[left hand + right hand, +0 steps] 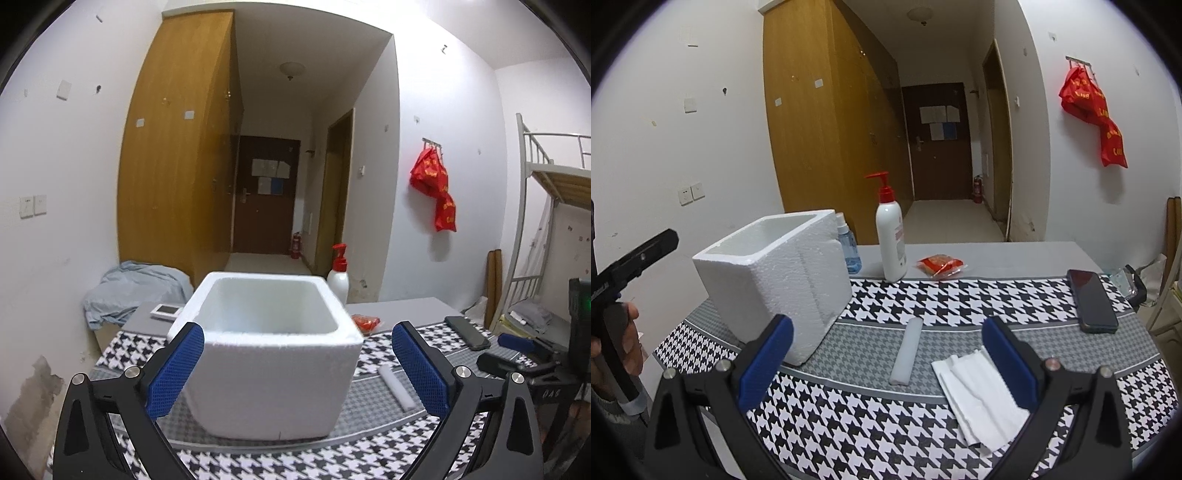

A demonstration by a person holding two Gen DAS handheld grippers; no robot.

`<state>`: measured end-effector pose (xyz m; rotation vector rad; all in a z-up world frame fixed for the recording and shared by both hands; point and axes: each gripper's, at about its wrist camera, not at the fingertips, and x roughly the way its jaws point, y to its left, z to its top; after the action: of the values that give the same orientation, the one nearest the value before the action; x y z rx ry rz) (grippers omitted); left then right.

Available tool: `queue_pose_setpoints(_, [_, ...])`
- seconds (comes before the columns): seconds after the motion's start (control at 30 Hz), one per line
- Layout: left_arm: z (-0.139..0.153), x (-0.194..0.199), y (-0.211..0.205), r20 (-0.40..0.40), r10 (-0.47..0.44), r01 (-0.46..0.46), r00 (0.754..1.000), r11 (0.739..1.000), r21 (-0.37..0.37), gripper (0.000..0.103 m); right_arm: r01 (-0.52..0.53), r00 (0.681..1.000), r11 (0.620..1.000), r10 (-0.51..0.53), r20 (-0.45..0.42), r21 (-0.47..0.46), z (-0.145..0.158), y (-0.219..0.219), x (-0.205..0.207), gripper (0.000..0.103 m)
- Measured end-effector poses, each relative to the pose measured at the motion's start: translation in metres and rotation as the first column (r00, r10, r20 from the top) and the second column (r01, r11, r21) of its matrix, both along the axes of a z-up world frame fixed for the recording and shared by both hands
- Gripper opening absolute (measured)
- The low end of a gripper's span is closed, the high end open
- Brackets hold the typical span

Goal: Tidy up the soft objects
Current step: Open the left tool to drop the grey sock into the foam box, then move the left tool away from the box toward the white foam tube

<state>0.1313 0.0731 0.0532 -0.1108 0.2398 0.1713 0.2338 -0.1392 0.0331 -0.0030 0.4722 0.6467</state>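
White-walled room with wooden wardrobe (177, 155), dark door at the end of a corridor, red bag (436, 188) on a wall hook; table (406, 306) under a houndstooth cloth (258, 458). Left wrist view: left gripper (297, 369), jaws released and wide, blue pads (177, 369) to either side of the foam box (273, 376); box stands upright and open-topped between the fingers, left pad overlapping its near left corner, whether touching cannot be told, right pad clear of it. Foam strip (397, 387) lies on the cloth just inside the right finger, beside the box. Pump bottle (338, 277) behind the box, red packet (365, 322) to its right, phone (467, 332) further right, grey bundle of fabric (129, 291) at far left. Right wrist view: right gripper (888, 365), jaws apart, nothing between the pads. Foam strip (908, 350) lies lengthwise on the cloth between the fingers, ahead of them, touching neither. Tissue (975, 395) lies flat just inside the right finger, partly under it. Foam box (775, 284) stands at left, beyond the left finger. Pump bottle (891, 240), blue spray bottle (849, 251), red packet (940, 266) and phone (1091, 301) stand or lie further back. Left gripper (646, 254) and the hand (620, 339) holding it show at the left edge.
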Motion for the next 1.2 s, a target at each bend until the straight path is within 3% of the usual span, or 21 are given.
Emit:
queue_pose_setpoints(0.3, [-0.034, -0.006, 0.003, -0.018, 0.067, -0.068, 0.998, 0.995, -0.072, 0.102, -0.012, 1.000, 1.000, 0.012, 0.022, 0.000, -0.004, -0.001, -0.013, 0.103])
queue_pose_setpoints(0.57, [-0.057, -0.011, -0.015, -0.021, 0.085, -0.086, 0.996, 0.996, -0.037, 0.102, -0.028, 0.999, 1.000, 0.028, -0.016, 0.009, -0.016, -0.005, -0.011, 0.103])
queue_pose_setpoints(0.83, [-0.060, -0.011, -0.033, -0.010, 0.055, -0.056, 0.998, 0.997, -0.046, 0.102, -0.041, 0.998, 0.999, 0.039, -0.058, -0.030, -0.030, -0.013, -0.006, 0.103])
queue_pose_setpoints(1.2, [-0.057, 0.015, -0.056, -0.053, -0.020, 0.017, 0.998, 0.999, -0.050, 0.102, -0.019, 0.999, 0.999, 0.018, -0.030, -0.047, -0.034, -0.033, -0.009, 0.103])
